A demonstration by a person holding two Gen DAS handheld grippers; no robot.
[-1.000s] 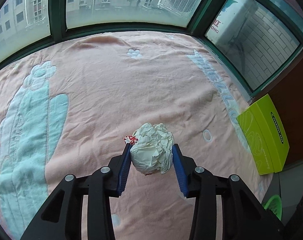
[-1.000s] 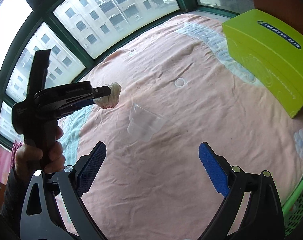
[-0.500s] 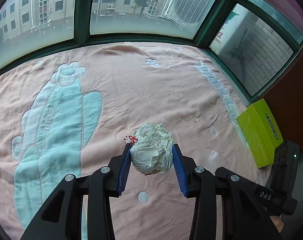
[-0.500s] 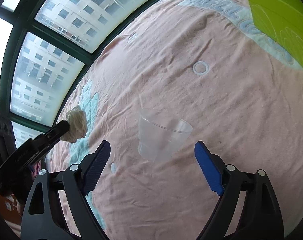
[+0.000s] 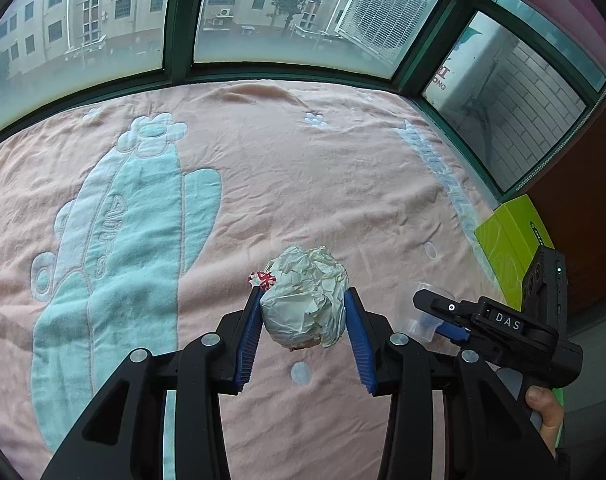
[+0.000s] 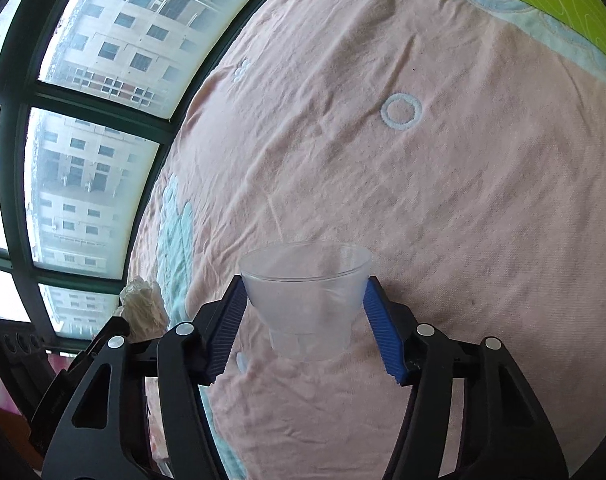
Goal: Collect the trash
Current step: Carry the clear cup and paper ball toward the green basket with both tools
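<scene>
The left gripper (image 5: 303, 322) has its blue pads pressed against both sides of a crumpled paper ball (image 5: 305, 307), held above the pink blanket (image 5: 303, 168). The right gripper (image 6: 305, 318) straddles a clear plastic cup (image 6: 307, 300) lying on the blanket — its pads sit at the cup's flared rim, seemingly touching, though I can't tell whether they grip. A green box (image 5: 509, 240) lies beyond.

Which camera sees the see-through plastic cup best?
The right wrist view: the clear plastic cup sits big and central between the right gripper's blue pads. The left wrist view shows only a faint bit behind that gripper.
</scene>
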